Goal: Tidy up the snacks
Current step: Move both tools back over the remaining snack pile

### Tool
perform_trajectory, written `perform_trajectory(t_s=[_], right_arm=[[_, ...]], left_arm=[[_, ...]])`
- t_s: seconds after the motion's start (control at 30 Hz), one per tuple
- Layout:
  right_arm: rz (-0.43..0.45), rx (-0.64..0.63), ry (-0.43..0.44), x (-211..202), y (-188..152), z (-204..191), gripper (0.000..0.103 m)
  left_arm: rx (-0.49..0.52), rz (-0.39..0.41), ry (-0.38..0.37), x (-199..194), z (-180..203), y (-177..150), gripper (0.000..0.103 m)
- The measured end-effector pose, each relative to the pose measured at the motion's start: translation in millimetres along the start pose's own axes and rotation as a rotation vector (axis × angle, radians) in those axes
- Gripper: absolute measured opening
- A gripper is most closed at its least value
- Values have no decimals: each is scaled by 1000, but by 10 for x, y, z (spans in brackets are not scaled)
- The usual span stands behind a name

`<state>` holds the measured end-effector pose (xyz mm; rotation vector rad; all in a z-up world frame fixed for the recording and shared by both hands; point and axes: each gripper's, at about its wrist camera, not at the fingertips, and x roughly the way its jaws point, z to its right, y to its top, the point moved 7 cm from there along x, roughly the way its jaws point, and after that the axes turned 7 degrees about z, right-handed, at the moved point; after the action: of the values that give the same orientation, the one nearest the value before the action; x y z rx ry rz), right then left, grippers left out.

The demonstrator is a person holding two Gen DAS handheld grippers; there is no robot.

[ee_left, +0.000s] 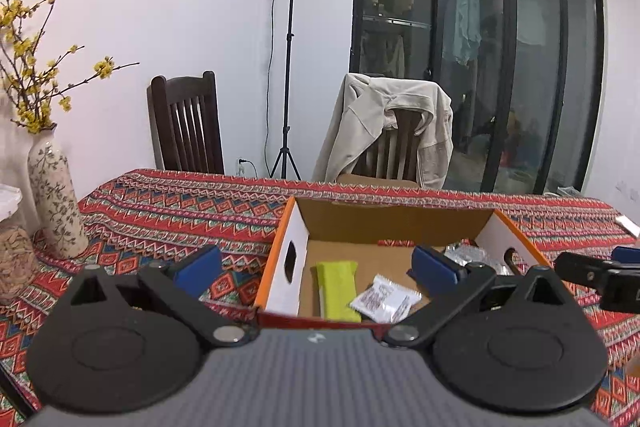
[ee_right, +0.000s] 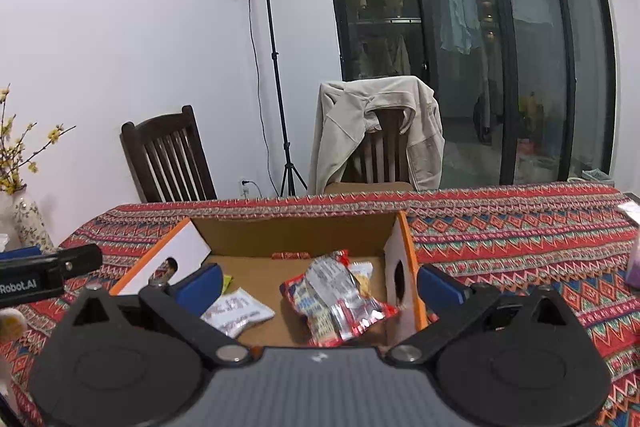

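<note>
Evidently both tools hang above the near edge of the cardboard box (ee_left: pixel 288 255), and neither carries anything: the left gripper (ee_left: pixel 316 265) has its blue pads spread wide with only air between them, and the right gripper (ee_right: pixel 320 285) is parted just as far. Straight ahead of the left tool, a little below its fingers, a green packet (ee_left: pixel 338 289) lies flat on the box floor, and just toward its right finger rests a small white sachet (ee_left: pixel 386 299) printed in red, slightly tilted. Further right, behind that finger, something silvery and crinkled shows, which the right wrist view reveals as a bundle of red and silver wrappers (ee_right: pixel 340 301) heaped ahead of the right tool and close to the box wall by its right finger. The same white sachet sits toward the right tool's left finger. All of these look like light, thin, film-wrapped snacks: I judge they will crumple rather than resist, slide readily on the cardboard, and may slip from a pinch taken on a glossy flat face. The sealed crimped ends or a raised fold seem the surest places to hold. Contents could be brittle, so a gentle squeeze is advisable. No snacks show on the patterned tablecloth (ee_right: pixel 520 247) outside the box, apart from a pale object at the far right edge which I cannot identify.
</note>
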<state>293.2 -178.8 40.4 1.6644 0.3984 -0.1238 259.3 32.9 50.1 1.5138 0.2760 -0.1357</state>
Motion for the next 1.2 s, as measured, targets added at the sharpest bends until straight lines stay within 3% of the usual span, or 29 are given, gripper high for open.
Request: perform_trajectory(t_s=[0.67, 0.73, 0.9, 1.2], right_arm=[[-186, -109, -13, -475, -1036, 204, 103], [-210, -120, -13, -460, -1141, 174, 98], [-259, -116, -18, -369, -1248, 154, 75], [-294, -112, -1, -273, -1362, 112, 54]], left_arm=[[4, -100, -11, -338, -358, -882, 103], [-1, -106, -15, -338, -372, -930, 103], [-10, -102, -18, -339, -382, -955, 103], [-10, -130, -31, -292, -354, -1005, 103]])
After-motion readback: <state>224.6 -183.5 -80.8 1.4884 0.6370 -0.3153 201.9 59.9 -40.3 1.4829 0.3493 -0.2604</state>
